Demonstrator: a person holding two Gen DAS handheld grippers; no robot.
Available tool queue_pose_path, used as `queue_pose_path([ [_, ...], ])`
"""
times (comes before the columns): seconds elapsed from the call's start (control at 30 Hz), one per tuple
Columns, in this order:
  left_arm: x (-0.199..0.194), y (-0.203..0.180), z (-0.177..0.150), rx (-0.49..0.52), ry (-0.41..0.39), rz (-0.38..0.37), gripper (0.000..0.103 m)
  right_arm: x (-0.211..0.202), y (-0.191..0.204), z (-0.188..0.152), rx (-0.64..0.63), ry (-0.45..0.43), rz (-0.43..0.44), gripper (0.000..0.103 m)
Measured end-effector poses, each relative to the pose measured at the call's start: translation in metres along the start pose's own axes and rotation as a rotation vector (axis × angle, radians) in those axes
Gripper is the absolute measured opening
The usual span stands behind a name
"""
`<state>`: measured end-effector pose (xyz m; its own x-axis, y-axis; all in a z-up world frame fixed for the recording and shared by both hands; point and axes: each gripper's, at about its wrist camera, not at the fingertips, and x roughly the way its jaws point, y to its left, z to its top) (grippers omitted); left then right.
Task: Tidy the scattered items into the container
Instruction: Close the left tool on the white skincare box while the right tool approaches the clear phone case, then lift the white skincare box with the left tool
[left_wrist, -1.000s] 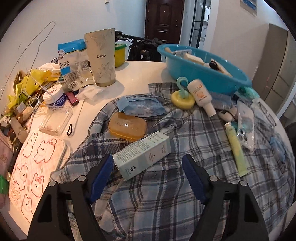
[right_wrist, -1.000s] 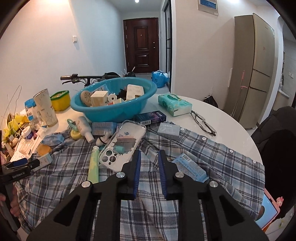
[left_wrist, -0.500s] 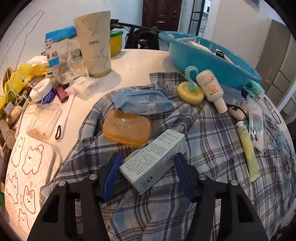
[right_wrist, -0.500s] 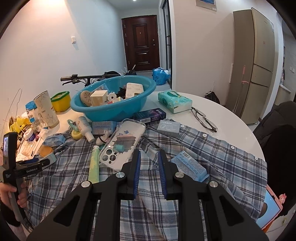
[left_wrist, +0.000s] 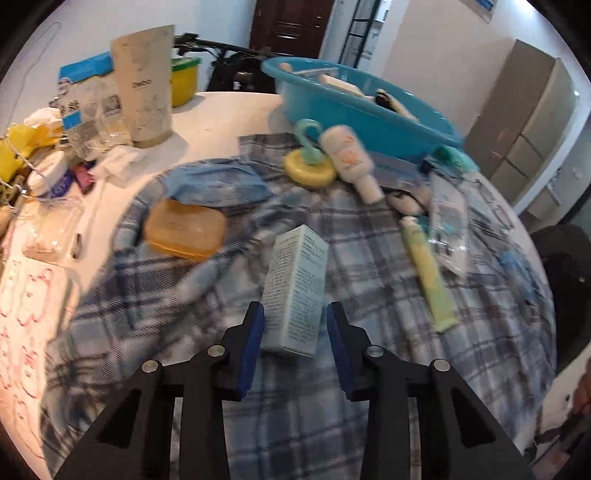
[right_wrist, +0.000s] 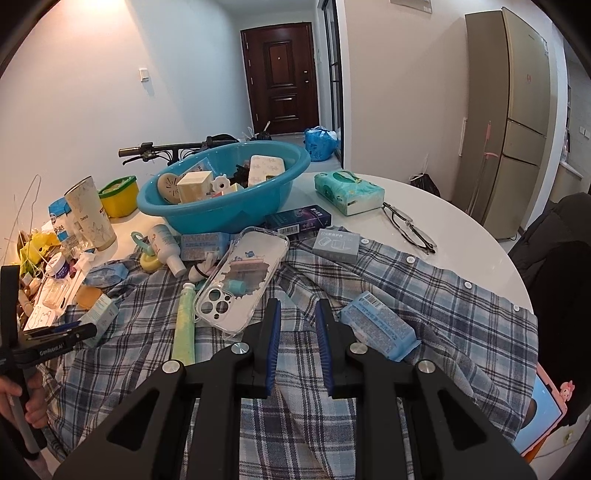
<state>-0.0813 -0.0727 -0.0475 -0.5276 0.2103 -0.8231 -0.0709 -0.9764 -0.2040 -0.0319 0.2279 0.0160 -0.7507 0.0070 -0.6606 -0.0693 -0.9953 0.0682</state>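
My left gripper (left_wrist: 295, 325) is shut on a pale blue-white carton (left_wrist: 295, 291) and holds it end-on between its blue pads, over the plaid shirt (left_wrist: 332, 406). The same carton (right_wrist: 99, 314) shows at the far left of the right wrist view. The blue basin (left_wrist: 369, 107), also in the right wrist view (right_wrist: 221, 206), stands at the back with several items in it. My right gripper (right_wrist: 295, 343) hovers over the shirt with its jaws a narrow gap apart and nothing between them. Near it lie a clear phone case (right_wrist: 243, 277) and a blue packet (right_wrist: 376, 325).
On the shirt lie an orange soap box (left_wrist: 184, 229), a blue pouch (left_wrist: 218, 184), a yellow hook (left_wrist: 308, 166), a white bottle (left_wrist: 351, 158) and a green tube (left_wrist: 428, 273). A cup (left_wrist: 144, 85) and clutter fill the left. Glasses (right_wrist: 406, 229) and tissues (right_wrist: 347, 192) lie right.
My left gripper closed in on the carton, gripped it and turned it from slanted across the fingers to end-on. The right gripper stayed put.
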Motion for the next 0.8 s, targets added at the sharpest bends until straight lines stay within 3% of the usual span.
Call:
queue_pose_path([
  [0.2,0.01,-0.017,0.001,0.063,-0.023,0.097,0.042,0.004,-0.005,-0.003,0.015,0.017,-0.003,0.018],
  [0.27,0.015,-0.016,0.003,0.057,-0.019,0.081,0.053,0.005,-0.006,-0.004,0.017,0.022,0.002,0.018],
  [0.33,0.021,-0.016,0.005,0.056,-0.006,0.042,0.055,0.004,-0.006,-0.005,0.015,0.023,0.0,0.018],
  [0.4,0.029,-0.016,0.008,0.053,0.029,0.022,0.073,0.004,-0.008,-0.006,0.019,0.024,-0.005,0.018],
  [0.47,0.034,-0.013,0.009,0.011,0.04,-0.005,0.075,0.005,-0.01,-0.005,0.031,0.027,-0.009,0.019],
  [0.5,0.032,-0.01,0.01,-0.019,0.031,-0.022,0.073,0.004,-0.012,-0.005,0.038,0.028,-0.01,0.019],
  [0.57,0.028,-0.008,0.011,-0.037,0.018,-0.044,0.048,0.003,-0.014,-0.005,0.039,0.025,-0.016,0.019],
  [0.63,0.024,-0.009,0.011,-0.038,0.003,-0.024,0.033,0.003,-0.016,-0.004,0.037,0.021,-0.029,0.019],
  [0.8,0.015,-0.017,0.005,-0.022,0.006,-0.037,0.03,0.01,-0.021,-0.006,0.059,0.04,-0.024,0.019],
])
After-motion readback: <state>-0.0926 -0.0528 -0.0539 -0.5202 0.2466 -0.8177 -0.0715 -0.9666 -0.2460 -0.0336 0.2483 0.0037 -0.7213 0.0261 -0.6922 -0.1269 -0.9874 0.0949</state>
